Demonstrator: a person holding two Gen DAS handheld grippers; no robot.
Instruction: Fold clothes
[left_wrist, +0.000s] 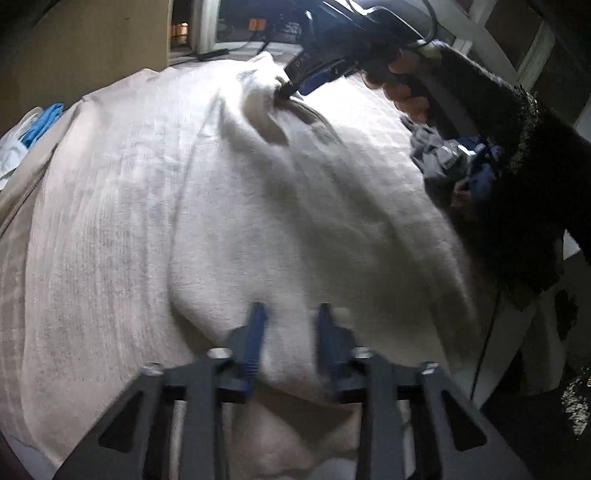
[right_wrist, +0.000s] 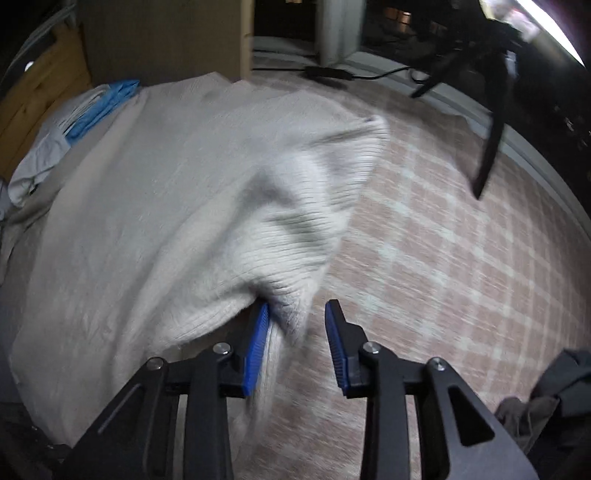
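Note:
A large white knit garment (left_wrist: 229, 206) lies spread on the surface, with a raised fold running across it. My left gripper (left_wrist: 291, 314) is open, its blue-padded fingers low over the near part of the garment. My right gripper (right_wrist: 297, 314) is open; the garment's ribbed edge (right_wrist: 291, 295) hangs against its left pad (right_wrist: 256, 350), and the right pad is clear of it. In the left wrist view the right gripper (left_wrist: 286, 92) sits at the far edge of the garment, touching a bunched ridge of cloth.
A pink checked cover (right_wrist: 443, 240) lies under the garment. Blue and white folded cloth (right_wrist: 85, 114) sits at the far left. A dark cloth pile (right_wrist: 546, 398) is at the near right. A black cable (right_wrist: 354, 75) and black stand legs (right_wrist: 487, 158) are at the back.

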